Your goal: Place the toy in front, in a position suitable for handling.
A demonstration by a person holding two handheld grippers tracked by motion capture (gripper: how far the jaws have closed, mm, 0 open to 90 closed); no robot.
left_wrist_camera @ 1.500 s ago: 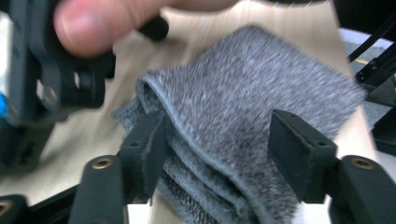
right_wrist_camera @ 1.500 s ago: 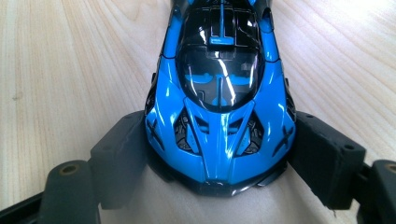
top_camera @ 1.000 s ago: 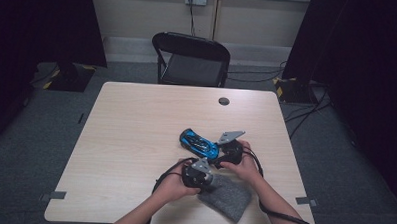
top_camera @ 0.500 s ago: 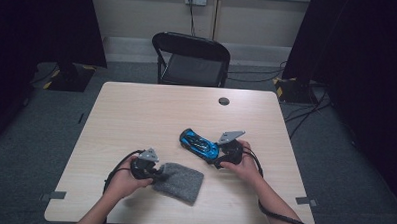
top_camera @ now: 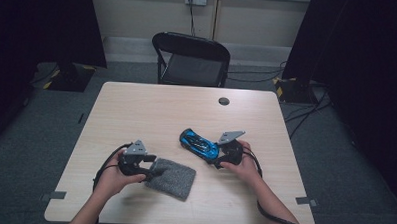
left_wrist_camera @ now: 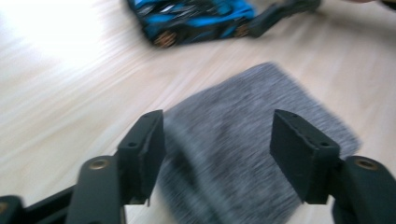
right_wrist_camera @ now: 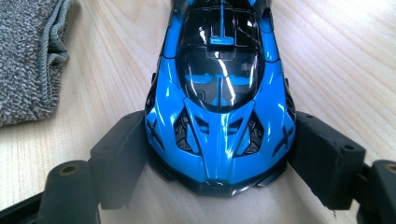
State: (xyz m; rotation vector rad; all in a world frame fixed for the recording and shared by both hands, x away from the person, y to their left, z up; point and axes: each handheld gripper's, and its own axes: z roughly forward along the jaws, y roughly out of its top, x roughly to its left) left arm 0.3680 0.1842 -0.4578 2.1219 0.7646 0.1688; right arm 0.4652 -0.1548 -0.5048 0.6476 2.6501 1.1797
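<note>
A: Counter (top_camera: 151, 105) check, left to right: left hand-held gripper (top_camera: 151, 166) sits at the near-left, jaws spread wide, right at the edge of the grey cloth (top_camera: 171, 177). Whether it's touching the cloth, I can't tell, the view's blurry.

B: And the cloth itself?

A: Flat, close to the front edge. Loads of bare wood behind it.

B: Right side?

A: Blue toy car (top_camera: 199, 144) just right of centre, well apart from the cloth. Right hand-held gripper (top_camera: 216, 161) is clamped on its end, one jaw on each flank.
</note>
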